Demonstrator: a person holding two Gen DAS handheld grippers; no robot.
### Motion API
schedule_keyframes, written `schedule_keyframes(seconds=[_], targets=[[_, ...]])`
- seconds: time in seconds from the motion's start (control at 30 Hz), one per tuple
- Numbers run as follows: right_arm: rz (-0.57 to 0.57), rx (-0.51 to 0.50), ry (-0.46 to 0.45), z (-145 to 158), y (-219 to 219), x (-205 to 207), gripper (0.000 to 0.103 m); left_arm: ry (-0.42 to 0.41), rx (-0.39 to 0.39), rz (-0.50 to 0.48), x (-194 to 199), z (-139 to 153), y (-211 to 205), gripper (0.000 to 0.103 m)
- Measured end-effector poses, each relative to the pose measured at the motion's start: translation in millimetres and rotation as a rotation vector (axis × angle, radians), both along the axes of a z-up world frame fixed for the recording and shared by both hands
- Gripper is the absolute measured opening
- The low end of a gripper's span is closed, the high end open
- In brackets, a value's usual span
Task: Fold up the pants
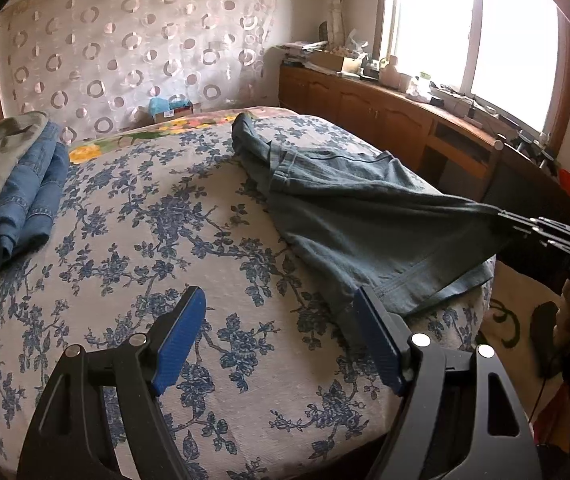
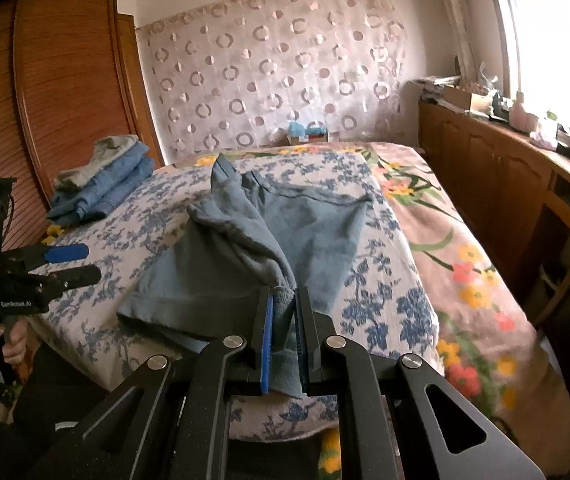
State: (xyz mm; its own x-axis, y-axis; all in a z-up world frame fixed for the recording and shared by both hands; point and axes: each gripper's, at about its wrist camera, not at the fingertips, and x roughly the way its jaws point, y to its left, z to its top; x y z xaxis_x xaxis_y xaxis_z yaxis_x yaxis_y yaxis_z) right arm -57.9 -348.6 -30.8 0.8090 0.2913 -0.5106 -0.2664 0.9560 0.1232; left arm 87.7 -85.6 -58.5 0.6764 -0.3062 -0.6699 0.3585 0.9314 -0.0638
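denim pants [image 1: 349,208] lie on the bed [image 1: 165,240], one edge drawn taut toward the right gripper [image 1: 525,224]; the left gripper [image 1: 281,336], jaws wide and empty, hovers beside their hem. right wrist view: jaws clamped on bunched cloth, likely lifting it to fold.

The left tool [image 1: 279,302] is black, with two flat blue bumpy pads [image 1: 181,340] and round silver screws [image 1: 421,339] on its arms. The right tool [image 2: 284,304] looks just the same. Small white letters [image 2: 15,303] sit on the left tool's black body.
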Motion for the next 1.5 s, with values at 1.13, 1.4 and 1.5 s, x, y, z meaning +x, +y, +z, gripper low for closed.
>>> schedule_keyframes(seconds=[1.13, 1.4, 1.5], targets=[[-0.043, -0.013, 0.008, 21.4, -6.8, 25.4, 0.026, -0.002, 0.0, -0.013, 42.6, 1.3, -3.6, 0.077], [-0.02, -0.027, 0.0, 26.6, 13.3, 68.8, 0.047, -0.011, 0.014, -0.021, 71.7, 5.8, -3.6, 0.077], [-0.02, -0.042, 0.006, 25.6, 20.9, 84.3, 0.048, -0.015, 0.023, -0.016, 80.6, 3.7, -0.6, 0.077]])
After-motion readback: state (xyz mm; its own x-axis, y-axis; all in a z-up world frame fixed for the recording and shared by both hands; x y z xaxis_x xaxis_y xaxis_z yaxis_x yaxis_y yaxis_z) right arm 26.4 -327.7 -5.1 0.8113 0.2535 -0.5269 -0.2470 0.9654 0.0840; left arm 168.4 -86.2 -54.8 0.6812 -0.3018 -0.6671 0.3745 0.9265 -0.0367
